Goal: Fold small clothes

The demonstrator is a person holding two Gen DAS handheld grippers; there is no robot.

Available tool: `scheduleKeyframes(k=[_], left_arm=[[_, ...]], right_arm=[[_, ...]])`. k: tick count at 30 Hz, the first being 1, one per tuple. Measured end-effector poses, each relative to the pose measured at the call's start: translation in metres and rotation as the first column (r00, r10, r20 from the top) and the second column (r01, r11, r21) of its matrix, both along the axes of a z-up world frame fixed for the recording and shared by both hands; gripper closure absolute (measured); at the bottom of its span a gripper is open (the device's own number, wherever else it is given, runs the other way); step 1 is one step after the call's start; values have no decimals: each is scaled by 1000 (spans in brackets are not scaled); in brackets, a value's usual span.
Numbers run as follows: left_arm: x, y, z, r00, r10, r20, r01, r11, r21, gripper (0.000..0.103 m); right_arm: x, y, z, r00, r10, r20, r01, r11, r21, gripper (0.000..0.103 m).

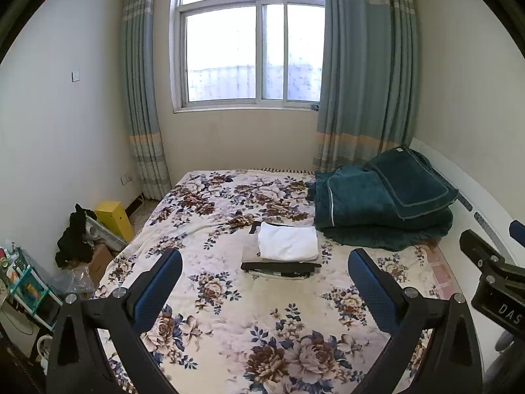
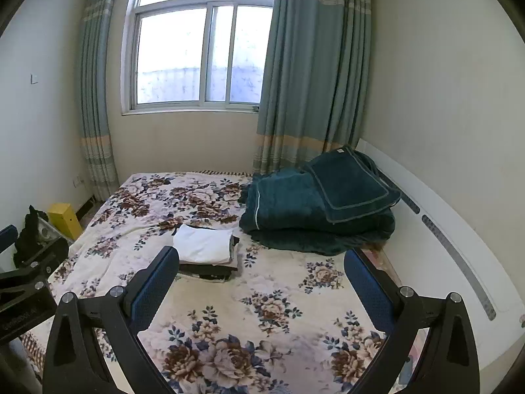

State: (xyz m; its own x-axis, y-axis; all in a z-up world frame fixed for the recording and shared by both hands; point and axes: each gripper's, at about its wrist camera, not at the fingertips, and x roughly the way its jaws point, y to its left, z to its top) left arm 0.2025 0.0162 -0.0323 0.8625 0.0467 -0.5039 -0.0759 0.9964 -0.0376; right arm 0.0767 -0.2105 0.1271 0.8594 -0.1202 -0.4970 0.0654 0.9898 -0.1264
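Note:
A stack of folded clothes (image 1: pixel 282 252), white piece on top over beige and dark ones, lies in the middle of the floral bed cover (image 1: pixel 229 321). It also shows in the right wrist view (image 2: pixel 205 251), just beyond my left fingertip there. My left gripper (image 1: pixel 264 262) is open and empty, held above the bed short of the stack. My right gripper (image 2: pixel 261 262) is open and empty too, to the right of the stack. The right gripper's body (image 1: pixel 495 279) shows at the right edge of the left wrist view.
A folded dark teal blanket (image 1: pixel 380 210) sits at the bed's far right by a white headboard (image 2: pixel 459 249). A yellow box (image 1: pixel 113 218), black clothing (image 1: pixel 75 236) and cluttered items (image 1: pixel 29 289) stand on the floor left. Window and curtains (image 1: pixel 364 82) lie behind.

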Motion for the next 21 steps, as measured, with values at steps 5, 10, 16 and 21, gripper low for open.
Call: scheduleKeyframes(k=[5, 10, 16, 21], left_arm=[[2, 1, 3, 1000, 10, 13, -10, 1000, 12, 0], [0, 2, 3, 1000, 12, 16, -13, 1000, 14, 0], [-2, 3, 4, 1000, 18, 20, -18, 1000, 14, 0], [-3, 4, 3, 999, 21, 24, -22, 1000, 14, 0]], right_arm=[[-1, -3, 1, 1000, 10, -5, -10, 1000, 15, 0], [0, -3, 1, 1000, 16, -6, -16, 1000, 20, 0], [8, 1, 1, 999, 42, -15, -42, 999, 21, 0], [13, 1, 3, 999, 50, -14, -49, 998, 25, 0]])
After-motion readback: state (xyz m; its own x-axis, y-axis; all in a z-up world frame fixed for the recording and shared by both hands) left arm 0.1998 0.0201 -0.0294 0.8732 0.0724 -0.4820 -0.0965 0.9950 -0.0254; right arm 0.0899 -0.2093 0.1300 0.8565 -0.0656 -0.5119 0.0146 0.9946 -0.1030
